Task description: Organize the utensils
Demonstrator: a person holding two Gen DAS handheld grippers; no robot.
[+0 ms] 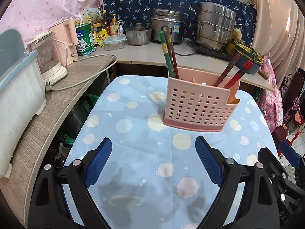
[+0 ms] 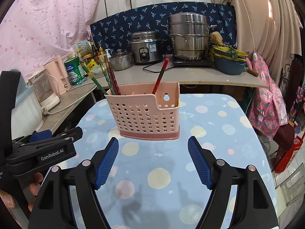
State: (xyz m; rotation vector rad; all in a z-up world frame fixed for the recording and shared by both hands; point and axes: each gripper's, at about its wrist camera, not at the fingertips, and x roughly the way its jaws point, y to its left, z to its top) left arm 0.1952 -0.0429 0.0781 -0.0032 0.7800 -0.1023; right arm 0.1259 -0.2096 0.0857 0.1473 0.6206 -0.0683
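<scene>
A pink perforated utensil holder [image 1: 198, 106] stands upright on the table with the blue planet-print cloth [image 1: 133, 152]. It holds green and dark red chopsticks [image 1: 168, 55] in its left part and red ones [image 1: 236, 74] in its right part. My left gripper [image 1: 153, 145] is open and empty, short of the holder. In the right wrist view the holder [image 2: 146, 114] is straight ahead, with chopsticks on the left [image 2: 106, 78] and one red chopstick [image 2: 161, 76] on the right. My right gripper [image 2: 153, 145] is open and empty just before it. The left gripper body [image 2: 43, 150] shows at the left.
A wooden counter [image 1: 63, 95] runs along the left with a kettle [image 1: 47, 57], a pink jug and a cord. The back counter carries a rice cooker [image 2: 146, 47], a steel steamer pot [image 2: 188, 36], a small pot, bottles and stacked bowls [image 2: 228, 61].
</scene>
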